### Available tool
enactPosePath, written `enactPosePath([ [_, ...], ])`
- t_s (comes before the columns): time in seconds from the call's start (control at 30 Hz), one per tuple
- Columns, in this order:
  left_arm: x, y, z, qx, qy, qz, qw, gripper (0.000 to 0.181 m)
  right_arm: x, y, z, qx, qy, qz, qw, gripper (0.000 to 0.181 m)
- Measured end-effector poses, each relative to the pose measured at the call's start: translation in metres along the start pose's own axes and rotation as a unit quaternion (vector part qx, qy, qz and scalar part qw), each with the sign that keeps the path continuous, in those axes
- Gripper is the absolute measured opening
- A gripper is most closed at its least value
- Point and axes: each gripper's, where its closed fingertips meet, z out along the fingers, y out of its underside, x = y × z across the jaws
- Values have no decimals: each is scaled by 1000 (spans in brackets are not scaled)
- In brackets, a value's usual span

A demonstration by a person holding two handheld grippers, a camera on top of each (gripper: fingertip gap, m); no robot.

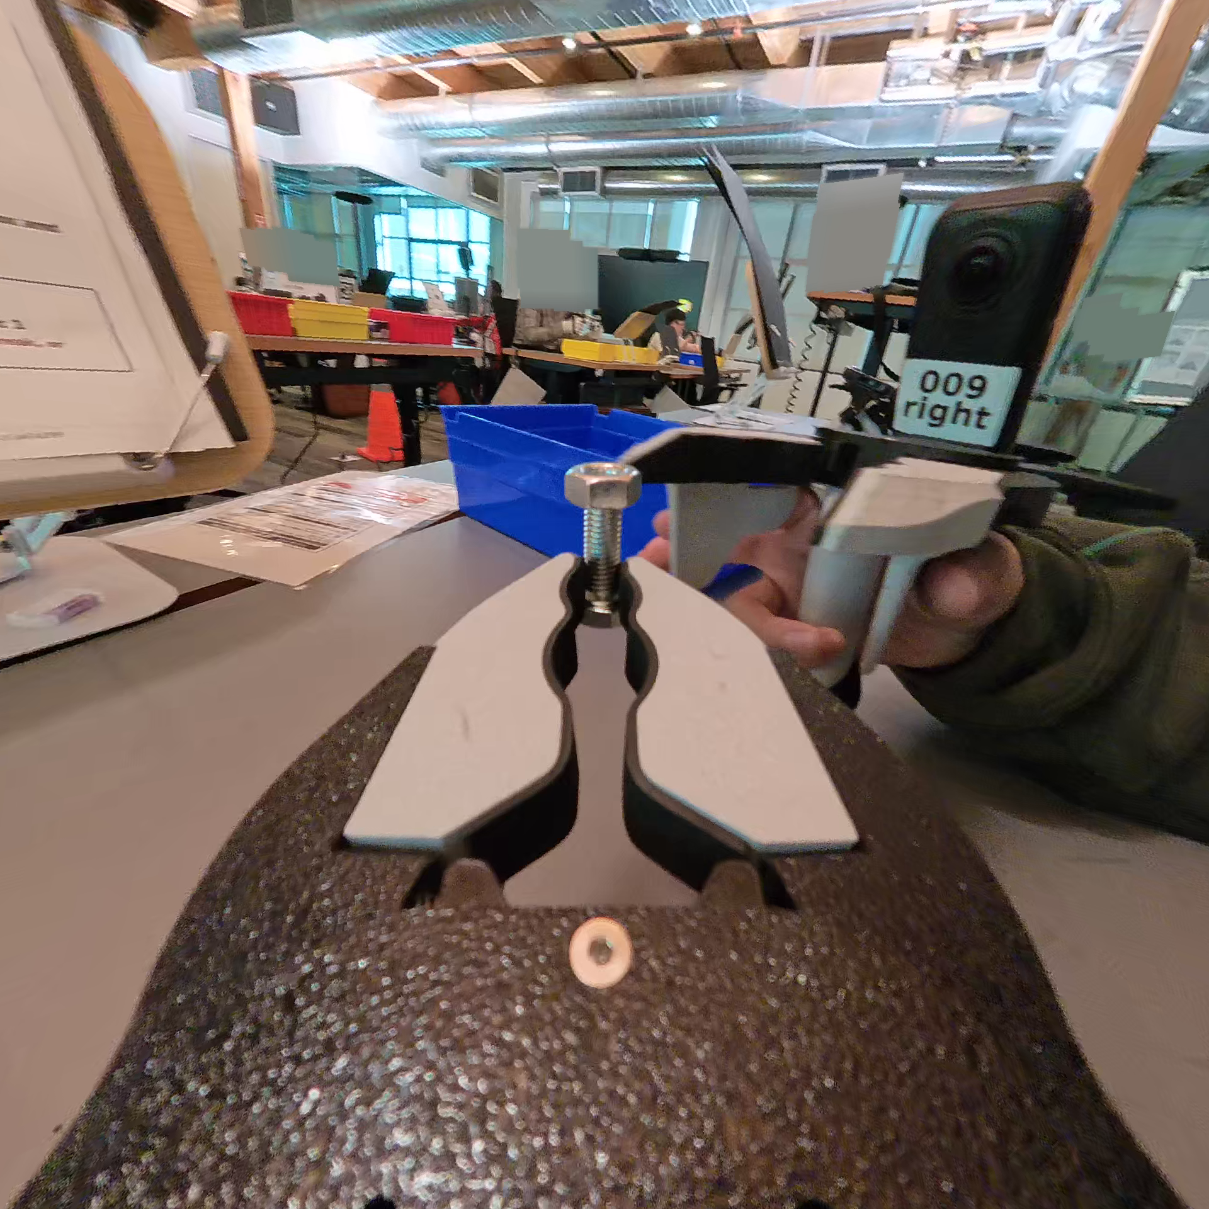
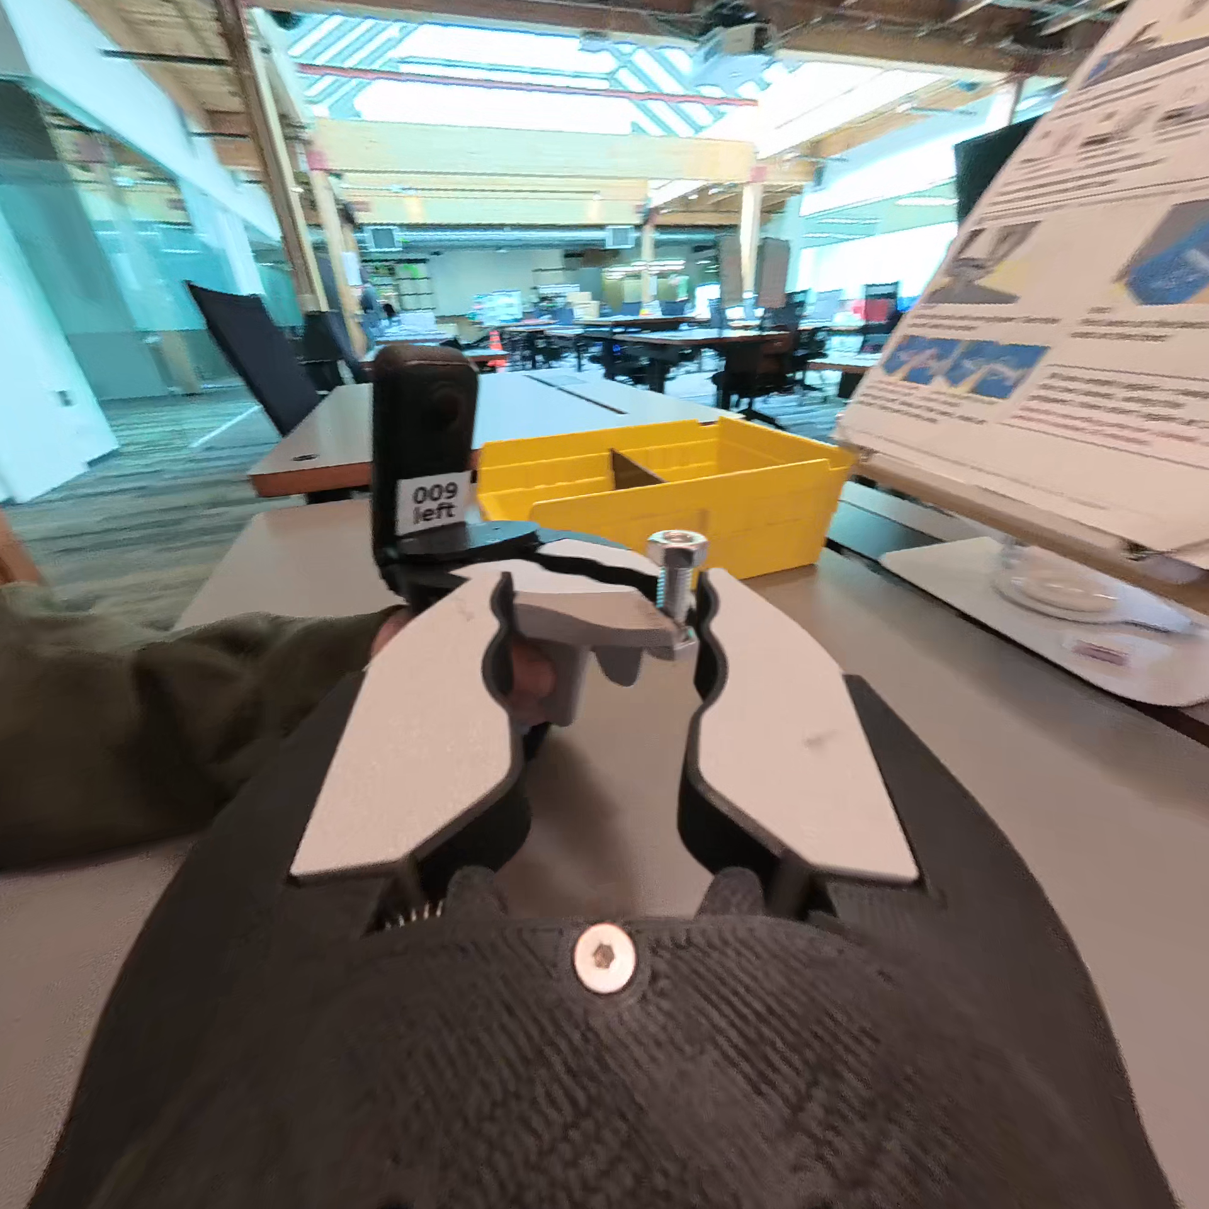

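My left gripper (image 1: 600, 579) is shut on the threaded shank of a silver hex bolt (image 1: 602, 517). The bolt stands upright, head up, with what looks like a nut (image 1: 598, 618) at its lower end. My right gripper (image 2: 598, 608) is open and empty. The left gripper (image 2: 674, 628) reaches in from the left between its fingers, and the bolt (image 2: 677, 576) stands close to the inner edge of the right-hand finger (image 2: 772, 687). In the left wrist view the right gripper (image 1: 726, 490) comes in from the right, one fingertip level with the bolt head; I cannot tell if they touch.
A blue bin (image 1: 523, 458) stands behind the bolt, a yellow divided bin (image 2: 654, 510) on the other side. A tilted board with printed sheets (image 2: 1047, 294) stands on a white base (image 2: 981, 589). A printed sheet (image 1: 294, 517) lies on the grey table (image 1: 196, 752). Sleeved hands hold both grippers. Both grippers' tips are close together, under 4 cm apart.
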Motion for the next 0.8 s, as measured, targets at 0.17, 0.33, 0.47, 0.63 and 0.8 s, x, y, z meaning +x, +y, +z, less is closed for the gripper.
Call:
enactPosePath([
  [0.17,14,8,7,-24,28,15,999,9,6,1,3,11,15,25,1000,70],
  [0.33,-7,4,0,-13,-22,-7,1000,9,-7,4,2,-8,-26,13,1000,43],
  [0.47,-6,2,-2,-8,-12,-14,1000,9,0,4,3,-3,1,12,1000,59],
  [0.63,9,8,6,-25,21,4,999,9,5,3,5,8,15,30,999,72],
  [0.8,11,10,7,-29,22,11,999,9,-2,5,7,1,-1,22,1000,67],
])
